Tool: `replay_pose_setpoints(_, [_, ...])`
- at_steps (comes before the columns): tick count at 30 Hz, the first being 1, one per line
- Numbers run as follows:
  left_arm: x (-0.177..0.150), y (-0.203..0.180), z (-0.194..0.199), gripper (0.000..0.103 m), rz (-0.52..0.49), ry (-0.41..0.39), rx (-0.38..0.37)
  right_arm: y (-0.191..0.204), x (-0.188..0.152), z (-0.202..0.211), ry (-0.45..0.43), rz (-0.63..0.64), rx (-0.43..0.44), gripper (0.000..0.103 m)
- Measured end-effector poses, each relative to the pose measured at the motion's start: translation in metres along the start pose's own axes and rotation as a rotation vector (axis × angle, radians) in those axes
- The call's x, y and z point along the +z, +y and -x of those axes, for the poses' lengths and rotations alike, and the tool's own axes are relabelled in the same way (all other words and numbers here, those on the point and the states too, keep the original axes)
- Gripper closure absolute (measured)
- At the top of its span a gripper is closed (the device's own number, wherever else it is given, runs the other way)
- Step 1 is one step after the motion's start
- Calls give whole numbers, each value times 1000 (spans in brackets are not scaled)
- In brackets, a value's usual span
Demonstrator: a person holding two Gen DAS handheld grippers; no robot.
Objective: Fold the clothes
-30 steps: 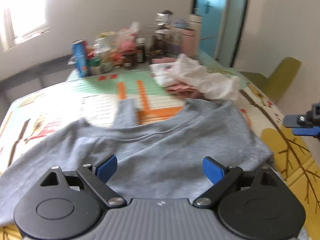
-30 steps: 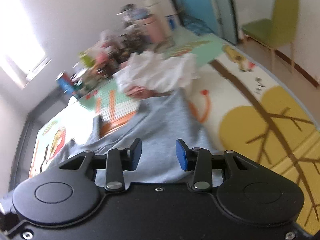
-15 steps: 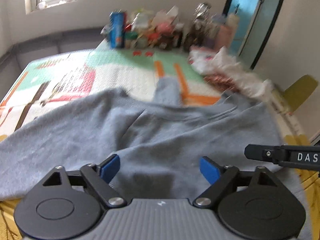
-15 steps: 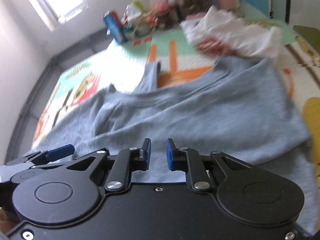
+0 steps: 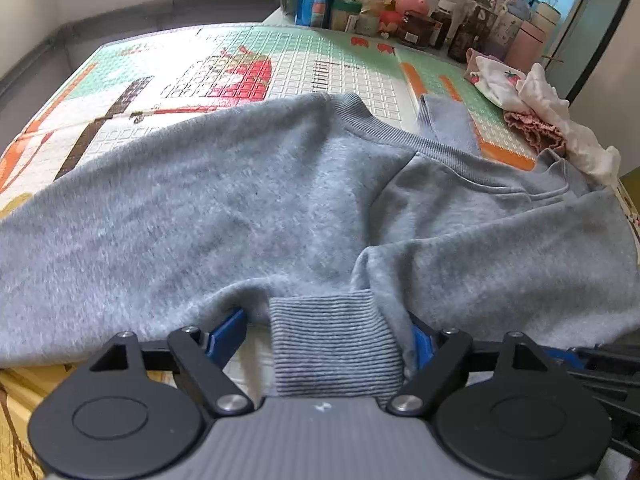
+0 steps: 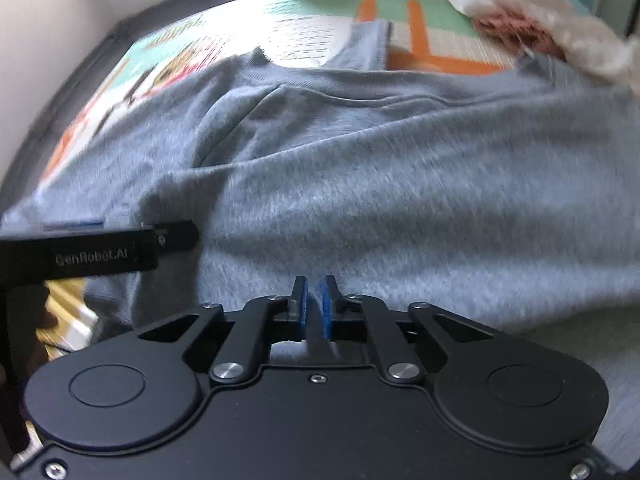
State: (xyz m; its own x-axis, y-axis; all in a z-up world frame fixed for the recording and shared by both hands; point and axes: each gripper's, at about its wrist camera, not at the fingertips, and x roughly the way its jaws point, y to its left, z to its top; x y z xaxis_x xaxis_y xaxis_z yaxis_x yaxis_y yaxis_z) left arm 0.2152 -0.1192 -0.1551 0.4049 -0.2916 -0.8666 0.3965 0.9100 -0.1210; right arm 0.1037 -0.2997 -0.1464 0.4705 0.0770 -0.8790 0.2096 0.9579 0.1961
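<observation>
Both grippers have dropped low over the grey sweatshirt (image 5: 248, 200) since a second ago.
Left gripper (image 5: 320, 336) stands apart around the ribbed cuff (image 5: 334, 344), likely to grasp it; right gripper (image 6: 315, 304), nearly together, looks pinched on the sweatshirt spread across the counter (image 5: 280, 68).

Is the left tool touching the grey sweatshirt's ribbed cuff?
Touching. In the left wrist view the ribbed cuff lies between the open left tool's fingers, pressed against the right finger.

Left gripper (image 5: 324, 336) low with jaws spread wide; right gripper (image 6: 314, 304) low, jaws nearly closed.
</observation>
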Motion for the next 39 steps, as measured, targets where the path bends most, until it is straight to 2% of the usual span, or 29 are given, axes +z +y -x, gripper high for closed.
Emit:
replay_pose_setpoints(4, [1,2,3,17,-8,-12,-1,-7,2,3,8,-4,13,98])
replay_pose_setpoints(9, [11,8,27,18,21,-40,-24,-17,5,9,15,-17,26,95])
replay_pose_setpoints(15, [20,11,67,17,16,-124,-31,-13,23,44,-65,-22,90,95])
replay_pose_setpoints(21, [11,-2,93,18,-68,-168,-61,18,53,68,-116,31,164,95])
replay_pose_setpoints(27, [-5,-13,100,18,-134,-181,-82,46,75,74,-127,73,192,95])
replay_pose_setpoints(32, [-19,-23,97,18,-182,-184,-118,66,81,70,-90,109,224,95])
replay_pose_setpoints(36, [-30,-30,90,18,-212,-176,-160,81,79,57,-26,144,244,95])
replay_pose_setpoints(39, [-34,-28,80,22,-185,-158,-207,89,77,45,11,175,245,95])
